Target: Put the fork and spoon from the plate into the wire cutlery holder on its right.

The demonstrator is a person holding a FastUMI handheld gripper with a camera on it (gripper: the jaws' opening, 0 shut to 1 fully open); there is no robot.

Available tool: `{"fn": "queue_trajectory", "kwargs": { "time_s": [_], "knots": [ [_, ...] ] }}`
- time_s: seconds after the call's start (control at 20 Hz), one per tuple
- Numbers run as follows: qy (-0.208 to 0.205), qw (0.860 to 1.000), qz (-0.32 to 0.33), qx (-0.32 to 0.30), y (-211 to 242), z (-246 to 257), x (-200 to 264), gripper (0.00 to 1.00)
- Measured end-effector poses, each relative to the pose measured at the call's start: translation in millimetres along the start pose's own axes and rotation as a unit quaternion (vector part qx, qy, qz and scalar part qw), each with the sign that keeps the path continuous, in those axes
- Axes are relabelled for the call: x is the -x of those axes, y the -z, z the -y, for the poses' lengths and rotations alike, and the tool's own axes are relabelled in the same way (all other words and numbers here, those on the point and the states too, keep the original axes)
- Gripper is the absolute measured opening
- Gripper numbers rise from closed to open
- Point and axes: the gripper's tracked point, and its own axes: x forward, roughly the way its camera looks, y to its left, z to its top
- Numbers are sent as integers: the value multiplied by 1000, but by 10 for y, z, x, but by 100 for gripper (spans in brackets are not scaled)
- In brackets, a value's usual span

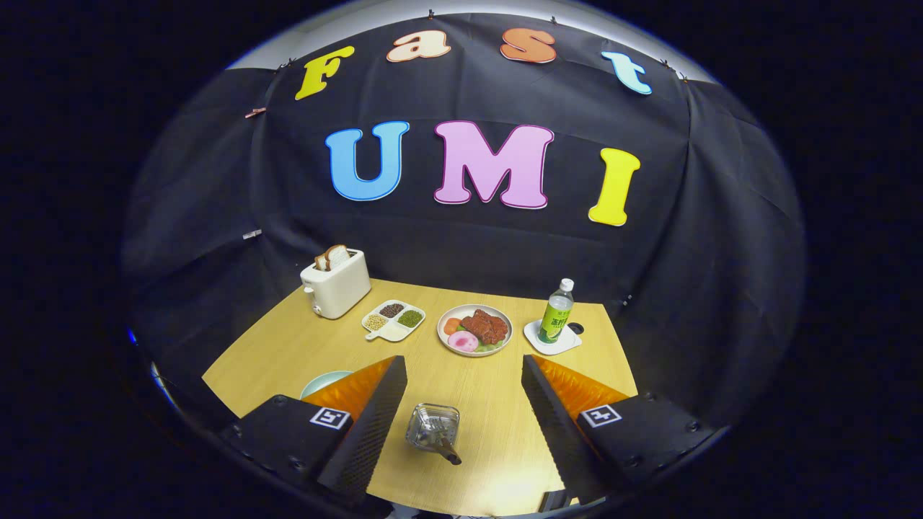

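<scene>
Beyond my fingers stand a white toaster [335, 284], a white compartment tray [394, 320], a round plate of meat [475, 329] and a green bottle [556, 313]. Bare wooden table [490, 418] lies between. My gripper [464, 378] gapes wide, empty; the wire cutlery holder [433, 427] with a dark-handled utensil sits between them, a pale blue plate [322, 382] behind my left finger.

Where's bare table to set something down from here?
Gripper is open over the wire holder. Bare table lies between holder and food plate, also left, before the toaster. The far row, snack tray to bottle, is crowded.
</scene>
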Motion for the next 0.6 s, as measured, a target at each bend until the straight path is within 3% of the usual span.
{"fn": "queue_trajectory", "kwargs": {
  "time_s": [0.6],
  "knots": [
    [6,1000,-11,11,-49,40,-311,99]
  ]
}}
